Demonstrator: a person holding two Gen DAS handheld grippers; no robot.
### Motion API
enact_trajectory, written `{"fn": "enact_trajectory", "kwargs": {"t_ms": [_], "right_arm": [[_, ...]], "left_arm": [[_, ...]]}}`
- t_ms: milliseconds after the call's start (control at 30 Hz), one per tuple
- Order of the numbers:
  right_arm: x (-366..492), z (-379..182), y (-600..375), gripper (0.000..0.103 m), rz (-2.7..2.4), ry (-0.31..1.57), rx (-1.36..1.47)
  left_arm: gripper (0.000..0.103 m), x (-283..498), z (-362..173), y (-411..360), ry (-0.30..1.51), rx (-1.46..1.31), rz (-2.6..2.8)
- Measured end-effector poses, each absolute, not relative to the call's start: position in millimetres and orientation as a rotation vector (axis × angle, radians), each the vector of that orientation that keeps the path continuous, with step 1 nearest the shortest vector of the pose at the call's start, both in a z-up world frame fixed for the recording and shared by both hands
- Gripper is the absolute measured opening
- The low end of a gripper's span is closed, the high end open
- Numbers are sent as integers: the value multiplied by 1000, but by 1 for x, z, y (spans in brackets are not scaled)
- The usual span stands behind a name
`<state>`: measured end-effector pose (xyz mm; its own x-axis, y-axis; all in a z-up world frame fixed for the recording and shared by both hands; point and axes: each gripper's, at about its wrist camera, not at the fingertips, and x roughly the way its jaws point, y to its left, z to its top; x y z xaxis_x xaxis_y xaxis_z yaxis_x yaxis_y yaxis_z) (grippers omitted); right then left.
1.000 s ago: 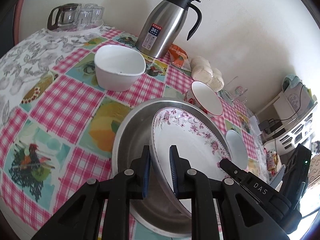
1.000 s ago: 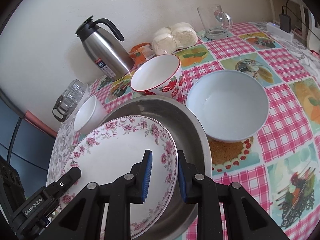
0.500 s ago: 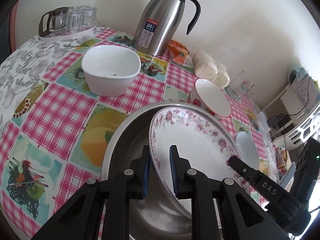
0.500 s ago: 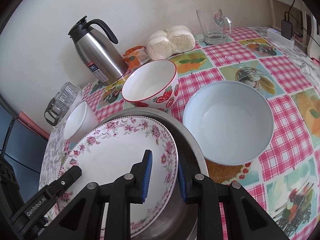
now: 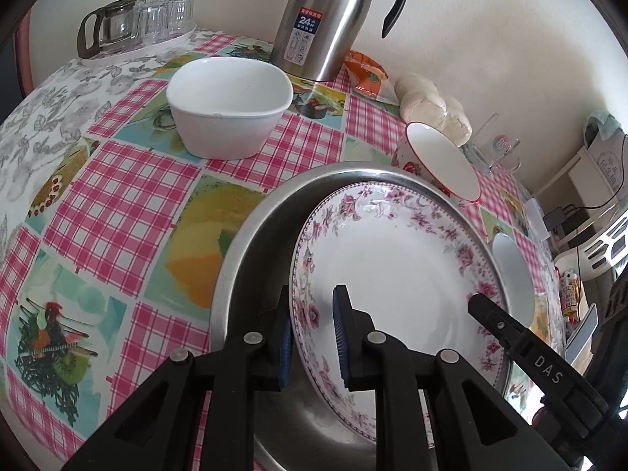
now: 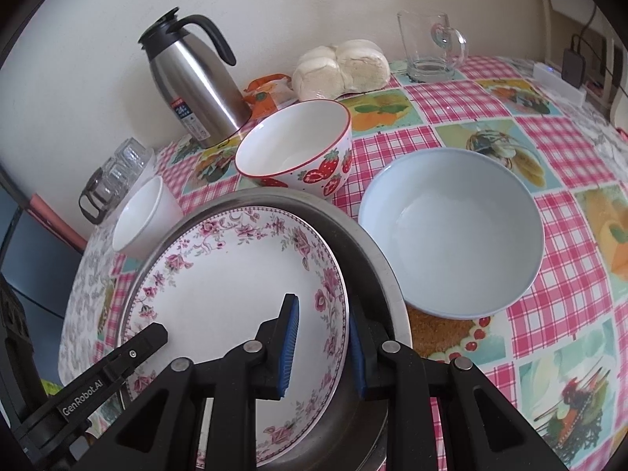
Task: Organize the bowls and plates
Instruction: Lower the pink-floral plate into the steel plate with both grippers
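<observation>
Over the steel basin (image 5: 251,243), both grippers (left (image 5: 312,337), right (image 6: 322,347)) clamp the floral plate (image 5: 396,267).

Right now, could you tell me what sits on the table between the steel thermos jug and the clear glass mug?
Along the wall between the thermos jug and the glass mug, the right wrist view shows an orange snack packet, then a bag of white steamed buns.

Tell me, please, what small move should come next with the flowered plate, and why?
Probably lower it flat and release. Both tools, left and right, straddle opposite rims of the white pink-flowered plate, which sits tilted inside the round steel basin; whether they clamp it is unclear.
</observation>
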<state>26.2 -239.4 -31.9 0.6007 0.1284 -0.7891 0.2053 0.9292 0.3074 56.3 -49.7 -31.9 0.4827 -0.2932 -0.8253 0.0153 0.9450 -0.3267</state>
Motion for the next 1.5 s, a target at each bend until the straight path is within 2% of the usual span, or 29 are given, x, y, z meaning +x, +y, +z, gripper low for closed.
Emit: {"fn": "enact_trajectory", "kwargs": {"t_ms": [900,1500], "right_arm": [[13,-33,-239,28,24,982,425],[2,-22,-234,28,17,1001,353]], "left_arm": [[17,52,-26,-30,1072,-357,-174],[18,44,-21,-31,1111,-335,-179]]}}
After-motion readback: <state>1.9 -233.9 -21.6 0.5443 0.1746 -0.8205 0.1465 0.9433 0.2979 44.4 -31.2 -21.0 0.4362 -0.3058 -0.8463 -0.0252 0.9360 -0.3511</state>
